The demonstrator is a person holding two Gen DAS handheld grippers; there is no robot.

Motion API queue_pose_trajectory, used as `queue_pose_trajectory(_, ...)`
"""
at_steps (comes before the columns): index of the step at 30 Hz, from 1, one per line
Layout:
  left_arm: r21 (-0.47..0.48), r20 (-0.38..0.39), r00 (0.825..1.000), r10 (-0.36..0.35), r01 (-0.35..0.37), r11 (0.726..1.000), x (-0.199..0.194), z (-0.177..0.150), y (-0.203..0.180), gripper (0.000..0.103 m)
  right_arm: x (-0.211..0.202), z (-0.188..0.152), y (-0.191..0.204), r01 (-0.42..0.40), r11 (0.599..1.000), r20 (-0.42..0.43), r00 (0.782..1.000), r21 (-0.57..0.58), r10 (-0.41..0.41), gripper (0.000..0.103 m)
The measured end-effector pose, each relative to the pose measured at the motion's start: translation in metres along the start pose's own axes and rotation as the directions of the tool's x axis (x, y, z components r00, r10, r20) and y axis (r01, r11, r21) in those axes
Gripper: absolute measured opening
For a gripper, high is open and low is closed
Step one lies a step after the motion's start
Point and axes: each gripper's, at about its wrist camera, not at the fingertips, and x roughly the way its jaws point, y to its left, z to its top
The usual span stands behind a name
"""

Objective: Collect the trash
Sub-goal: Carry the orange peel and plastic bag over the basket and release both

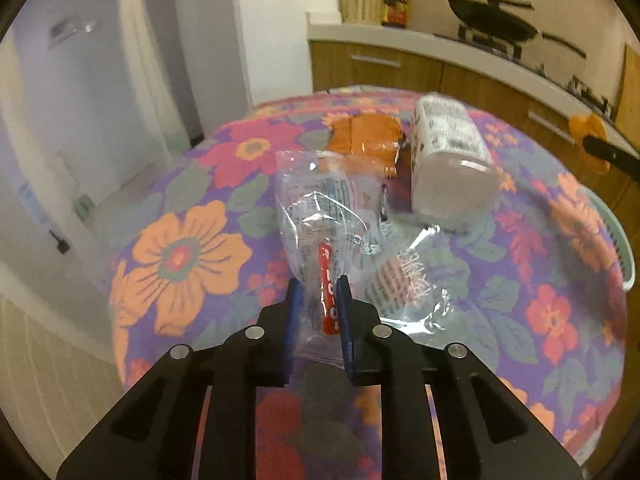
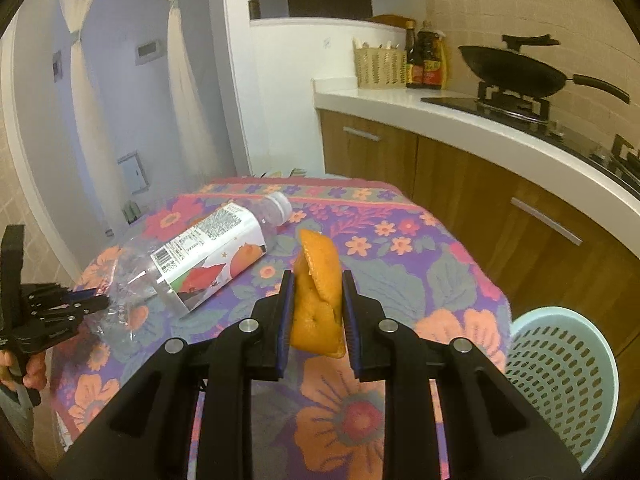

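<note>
My left gripper is shut on a crumpled clear plastic wrapper with a red strip, which stands up from between the blue pads. A second clear wrapper lies on the floral tablecloth to its right. Beyond them lie an orange packet and a clear plastic bottle on its side. My right gripper is shut on a piece of orange peel, held above the table. In the right wrist view the bottle lies left of the peel, and the left gripper shows at the far left.
A pale green perforated basket stands off the table's right edge, its rim showing in the left wrist view. Behind the floral table runs a kitchen counter with a wok, bottles and a wicker holder. A person's hand grips the left tool.
</note>
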Motion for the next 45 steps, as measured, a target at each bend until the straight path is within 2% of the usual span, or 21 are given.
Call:
queue_pose_trajectory(4, -0.037, 0.069, 0.998, -0.014, 0.017, 0.999, -0.037, -0.004, 0.002, 0.015, -0.019, -0.002, -0.015, 0.009, 1.000, 0.032, 0.999, 0.026, -0.010, 0.020)
queue_pose_trajectory(8, -0.035, 0.155, 0.984, -0.082, 0.088, 0.996, -0.072, 0.007, -0.008, 0.015, -0.036, -0.004, -0.032, 0.050, 0.998, 0.063, 0.997, 0.036, -0.052, 0.020)
queue_pose_trajectory(11, 0.018, 0.206, 0.963, -0.171, 0.171, 0.985, -0.087, 0.027, -0.035, 0.015, -0.049, -0.009, -0.047, 0.074, 0.995, 0.082, 0.994, 0.061, -0.078, 0.020)
queue_pose_trajectory(14, 0.076, 0.220, 0.946, -0.240, 0.229, 0.971, -0.090, 0.042, -0.073, 0.015, -0.062, -0.015, -0.067, 0.106, 0.990, 0.092, 0.989, 0.091, -0.114, 0.020)
queue_pose_trajectory(22, 0.188, 0.158, 0.906, -0.392, 0.362, 0.913, -0.057, 0.075, -0.185, 0.015, -0.085, -0.045, -0.135, 0.199, 0.956, 0.053, 0.975, 0.214, -0.215, 0.020)
queue_pose_trajectory(26, 0.238, 0.095, 0.879, -0.468, 0.437, 0.868, -0.035, 0.085, -0.240, 0.016, -0.087, -0.068, -0.178, 0.235, 0.926, -0.002, 0.969, 0.294, -0.246, 0.020)
queue_pose_trajectory(31, 0.297, 0.030, 0.872, -0.489, 0.460, 0.837, -0.009, 0.089, -0.298, 0.016, -0.079, -0.096, -0.220, 0.237, 0.888, -0.064, 0.971, 0.393, -0.230, 0.020)
queue_pose_trajectory(36, 0.324, -0.028, 0.865, -0.502, 0.483, 0.814, 0.011, 0.092, -0.338, 0.016, -0.064, -0.115, -0.246, 0.242, 0.857, -0.134, 0.970, 0.455, -0.204, 0.024)
queue_pose_trajectory(40, 0.326, -0.071, 0.854, -0.515, 0.508, 0.797, 0.026, 0.091, -0.361, 0.016, -0.067, -0.125, -0.253, 0.232, 0.846, -0.131, 0.973, 0.480, -0.193, 0.027)
queue_pose_trajectory(43, 0.328, -0.101, 0.853, -0.513, 0.515, 0.792, 0.038, 0.088, -0.378, 0.016, -0.075, -0.131, -0.261, 0.223, 0.835, -0.115, 0.975, 0.503, -0.191, 0.039)
queue_pose_trajectory(44, 0.334, -0.110, 0.854, -0.509, 0.514, 0.790, 0.043, 0.086, -0.384, 0.016, -0.078, -0.133, -0.264, 0.221, 0.830, -0.108, 0.975, 0.512, -0.193, 0.046)
queue_pose_trajectory(45, 0.339, -0.116, 0.855, -0.505, 0.512, 0.789, 0.046, 0.085, -0.390, 0.016, -0.082, -0.134, -0.267, 0.222, 0.825, -0.101, 0.975, 0.520, -0.198, 0.047)
